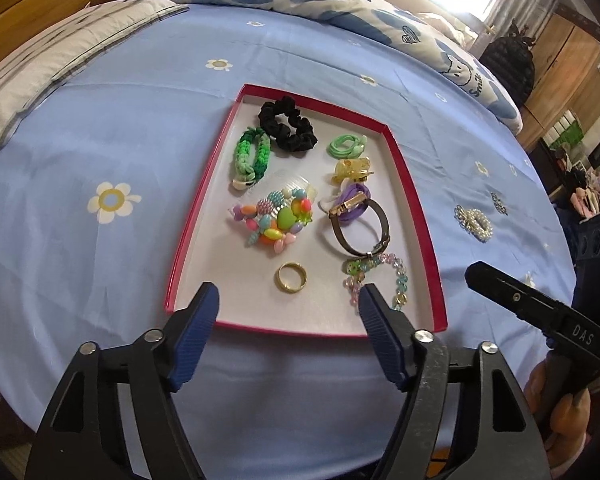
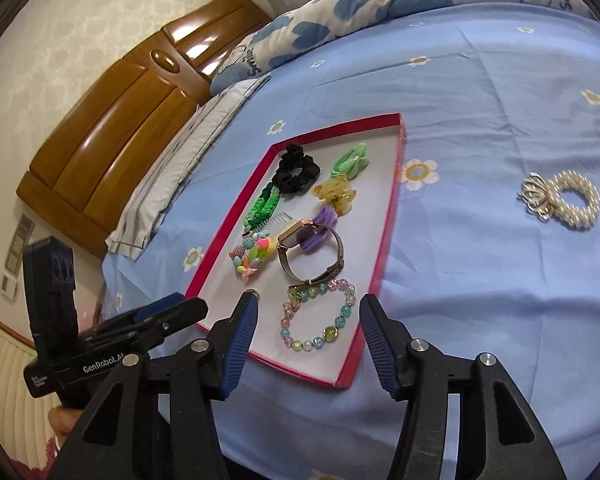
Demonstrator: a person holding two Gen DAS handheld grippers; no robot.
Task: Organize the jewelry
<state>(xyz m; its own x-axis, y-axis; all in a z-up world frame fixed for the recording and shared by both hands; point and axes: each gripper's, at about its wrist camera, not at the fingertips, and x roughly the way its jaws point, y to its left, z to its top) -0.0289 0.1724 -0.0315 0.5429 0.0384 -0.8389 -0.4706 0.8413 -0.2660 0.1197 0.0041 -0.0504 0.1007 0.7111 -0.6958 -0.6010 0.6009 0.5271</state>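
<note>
**Both claws empty at the tray's near edge; two pieces remain on the bed**

The left claw (image 1: 290, 306) hangs nearest the lens, its blue-padded fingers spread apart and holding nothing, poised over the near rim of the red tray (image 1: 416, 200). The right claw (image 2: 306, 314) stands likewise apart and empty, over the tray's near right corner.

Contents, largest to smallest:

- The bed (image 1: 100, 128), under a blue flowered sheet, carries everything.
- The red tray lies flat on it and already holds most of the pieces: a black scrunchie (image 1: 286, 124), a green braided band (image 1: 250, 158), a watch (image 1: 358, 224), a beaded bracelet (image 2: 320, 318) and a gold ring (image 1: 291, 277).
- The pearl hair tie (image 2: 564, 200) lies on the sheet well apart from the tray, on its right side.
- A small dark sparkly piece (image 1: 499, 203) lies beyond it, too small to identify.

Step in hand, as judged: sorting is nearly complete, with collection of the outlying pieces pending.

Next move: the right claw, being nearer, would swing right, descend over the pearl hair tie, and close across its ring without snagging the sheet.
</note>
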